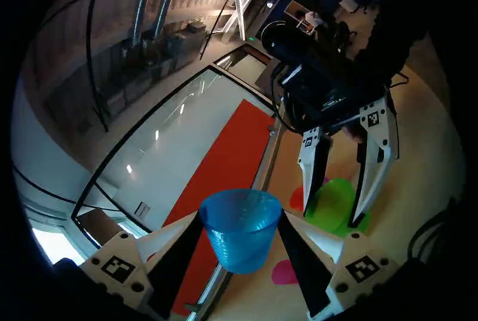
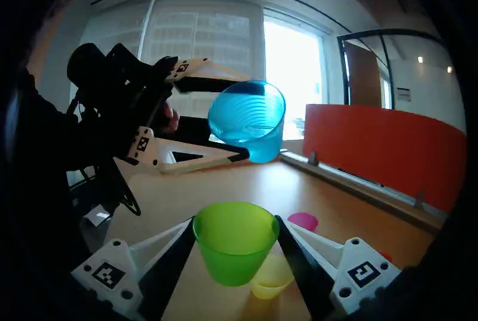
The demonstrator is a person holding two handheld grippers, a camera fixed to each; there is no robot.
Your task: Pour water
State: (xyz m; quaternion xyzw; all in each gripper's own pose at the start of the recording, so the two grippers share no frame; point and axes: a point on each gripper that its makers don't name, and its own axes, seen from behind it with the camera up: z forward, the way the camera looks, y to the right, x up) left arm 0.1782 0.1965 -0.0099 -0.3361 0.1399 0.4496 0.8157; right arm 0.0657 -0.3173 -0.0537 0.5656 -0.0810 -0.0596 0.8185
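Blue cup, apparently, in left tool

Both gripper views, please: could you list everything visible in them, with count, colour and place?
blue cup: one, translucent blue, tilted above the table
green cup: one, green, between the right tool's fingers
yellow cup: one, yellow, on the table, partly hidden behind the green cup
pink cup: one, pink, on the table beyond the green cup
red item: one, red, on the table, mostly hidden
table: one, light wood
partition: one, orange-red, along the table's edge
window: one, bright, behind the blue cup
left tool: one, white and black, shut on the blue cup
right tool: one, white and black, shut on the green cup
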